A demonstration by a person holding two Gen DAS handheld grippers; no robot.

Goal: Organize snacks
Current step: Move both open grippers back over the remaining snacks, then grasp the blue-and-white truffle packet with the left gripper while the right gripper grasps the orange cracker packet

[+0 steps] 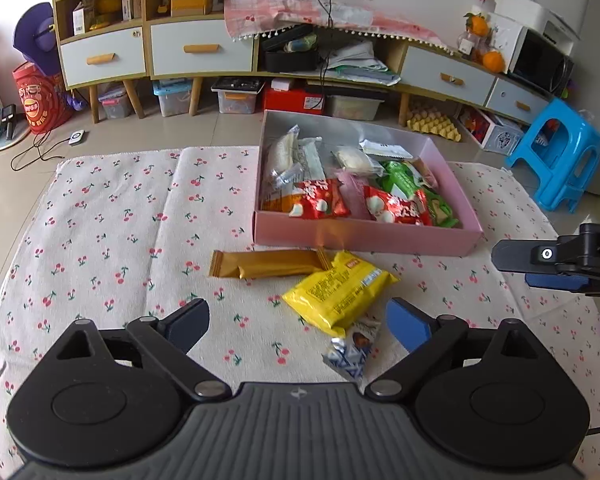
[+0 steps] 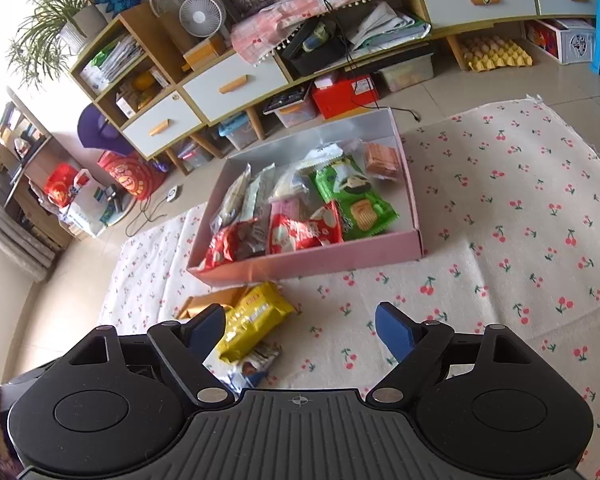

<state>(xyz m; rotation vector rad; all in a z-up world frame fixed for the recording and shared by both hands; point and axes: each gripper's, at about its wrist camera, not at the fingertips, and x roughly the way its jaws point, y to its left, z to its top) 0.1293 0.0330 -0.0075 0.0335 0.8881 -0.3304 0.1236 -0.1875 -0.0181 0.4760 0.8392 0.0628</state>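
Observation:
A pink box on the cherry-print cloth holds several snack packets. Three snacks lie on the cloth in front of it: a yellow packet, an orange-brown bar, and a small blue-and-white packet. My left gripper is open and empty, just short of the yellow packet. My right gripper is open and empty, to the right of the loose snacks; it also shows at the right edge of the left wrist view.
The cherry-print cloth covers the floor. Behind the box stand a low cabinet with drawers, storage bins and a red box. A blue stool stands at the right.

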